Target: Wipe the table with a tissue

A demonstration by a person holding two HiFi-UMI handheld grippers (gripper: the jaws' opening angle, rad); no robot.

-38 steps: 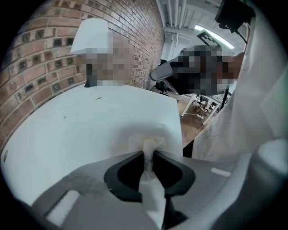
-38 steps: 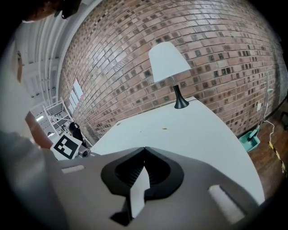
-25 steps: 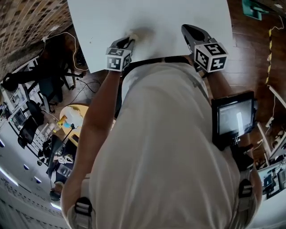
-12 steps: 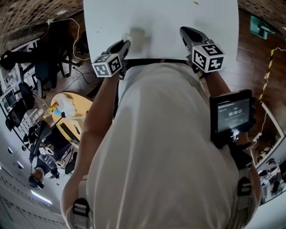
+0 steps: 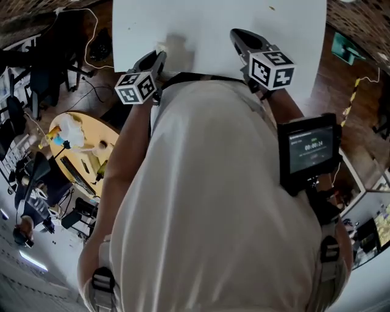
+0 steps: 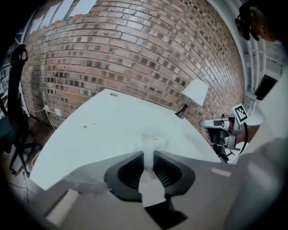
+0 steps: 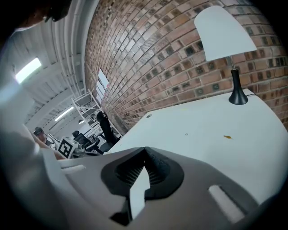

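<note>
White tissue (image 6: 150, 144) is pinched between the closed jaws of the left gripper (image 6: 148, 155), over the table (image 6: 103, 130). The right gripper (image 7: 145, 152) is closed and holds nothing. Only the gripper views show the lamp (image 6: 194, 92). Compared with a second ago, the tissue is nearer the table's left edge.

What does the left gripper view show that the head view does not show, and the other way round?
Only the left gripper view: the lamp at the far end of the table, and a close look at the left gripper shut on the tissue.
Only the head view: the person's white shirt, the screen at the person's right side, and the round yellow table on the left.
Both: the white table, the tissue at the left gripper's tip, and the right gripper.
</note>
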